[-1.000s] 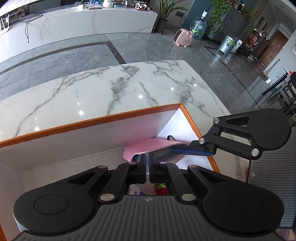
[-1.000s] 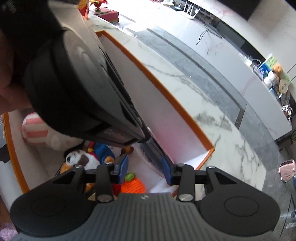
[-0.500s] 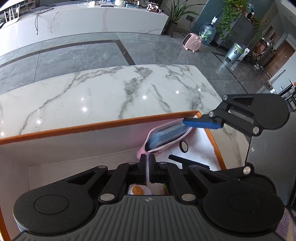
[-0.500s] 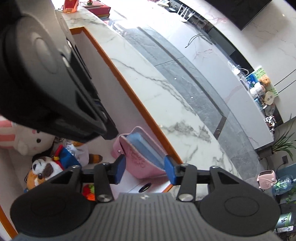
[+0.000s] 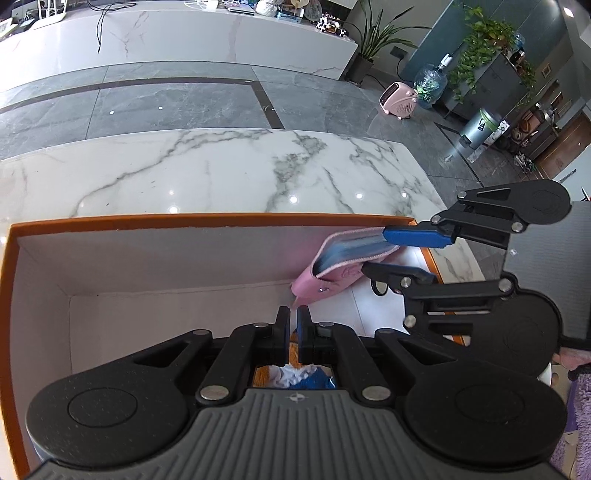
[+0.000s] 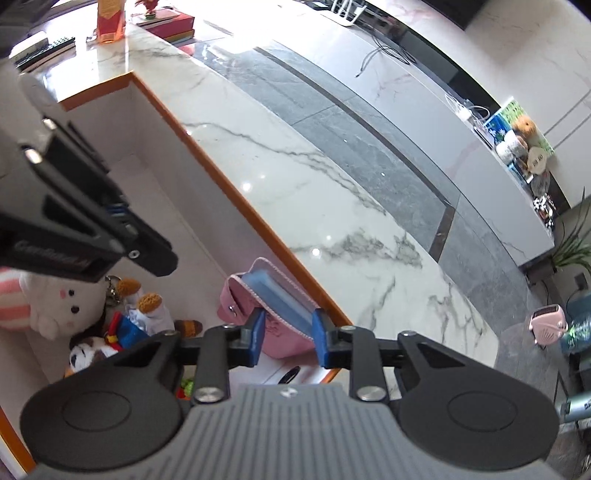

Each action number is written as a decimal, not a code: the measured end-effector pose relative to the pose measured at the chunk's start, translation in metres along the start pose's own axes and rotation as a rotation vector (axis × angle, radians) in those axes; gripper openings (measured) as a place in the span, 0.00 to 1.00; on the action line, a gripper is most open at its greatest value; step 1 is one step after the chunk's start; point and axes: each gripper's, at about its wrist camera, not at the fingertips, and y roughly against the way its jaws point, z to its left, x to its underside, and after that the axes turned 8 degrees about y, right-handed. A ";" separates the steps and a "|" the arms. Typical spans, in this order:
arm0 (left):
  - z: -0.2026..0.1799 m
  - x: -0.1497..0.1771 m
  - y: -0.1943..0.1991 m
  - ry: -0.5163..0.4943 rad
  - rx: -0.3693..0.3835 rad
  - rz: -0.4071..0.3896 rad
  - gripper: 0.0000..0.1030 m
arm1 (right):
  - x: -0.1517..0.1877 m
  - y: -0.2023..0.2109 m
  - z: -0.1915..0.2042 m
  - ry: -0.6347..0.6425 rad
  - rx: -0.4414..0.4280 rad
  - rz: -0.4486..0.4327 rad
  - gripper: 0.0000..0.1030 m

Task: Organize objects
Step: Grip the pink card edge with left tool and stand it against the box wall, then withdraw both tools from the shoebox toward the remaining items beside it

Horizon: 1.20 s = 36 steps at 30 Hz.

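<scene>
A pink pouch with a blue lining leans against the far wall of a white box with an orange rim, in its right corner. My right gripper straddles the pouch's open top. Its jaws are closing, and both blue pads touch the pouch's sides. In the left wrist view the same gripper reaches in from the right over the pouch. My left gripper is shut with nothing between its fingers, low inside the box and left of the pouch.
A white bunny plush, a blue-dressed duck toy and other small toys lie on the box floor. A black ring lies by the pouch. The box stands on a marble table. Books sit at the table's far end.
My left gripper has slid left, away from the pouch. The right gripper's jaws opened wide over the pouch's top, then narrowed onto it.
</scene>
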 end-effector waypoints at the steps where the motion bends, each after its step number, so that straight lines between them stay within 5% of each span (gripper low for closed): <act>1: 0.000 0.002 0.004 -0.002 -0.002 -0.005 0.05 | 0.000 -0.001 0.000 -0.004 0.008 0.001 0.28; 11: -0.019 0.032 0.065 -0.055 -0.009 -0.097 0.07 | 0.004 0.037 -0.005 -0.137 -0.020 -0.083 0.28; 21: -0.022 0.089 0.126 -0.044 -0.076 -0.180 0.53 | 0.047 0.117 0.042 -0.355 -0.087 -0.214 0.31; 29: -0.006 0.144 0.126 0.030 -0.170 -0.177 0.67 | 0.091 0.136 0.094 -0.543 -0.152 -0.272 0.34; 36: 0.010 0.181 0.111 0.076 -0.271 -0.179 0.78 | 0.111 0.094 0.143 -0.679 -0.208 -0.188 0.35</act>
